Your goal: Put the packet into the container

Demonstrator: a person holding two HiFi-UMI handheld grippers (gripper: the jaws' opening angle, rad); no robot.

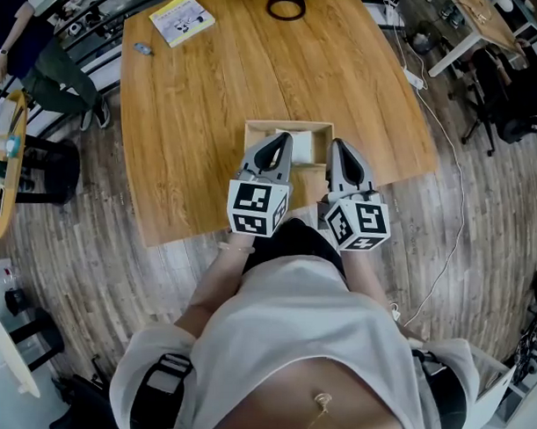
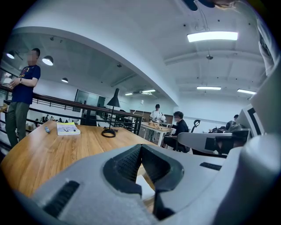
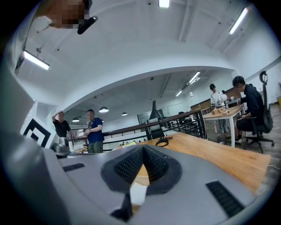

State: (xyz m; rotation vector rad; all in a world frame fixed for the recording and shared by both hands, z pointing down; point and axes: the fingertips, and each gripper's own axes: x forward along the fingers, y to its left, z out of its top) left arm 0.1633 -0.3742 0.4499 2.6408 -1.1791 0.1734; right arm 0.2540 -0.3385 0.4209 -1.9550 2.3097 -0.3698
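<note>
2 closed, empty grippers above the container (image 1: pixel 287 124).
Head view: left gripper (image 1: pixel 282 140) and right gripper (image 1: pixel 339 147) hover over it, with the white packet (image 1: pixel 301 146) inside, between their tips. Left gripper view: jaws together, packet below. Right gripper view: same.

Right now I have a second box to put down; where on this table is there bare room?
The widest bare patch of the table lies between the book, the black cable coil and the wooden container. Bare wood also flanks the container left and right. The near edge is crowded: the left gripper and right gripper hang over the container.
</note>
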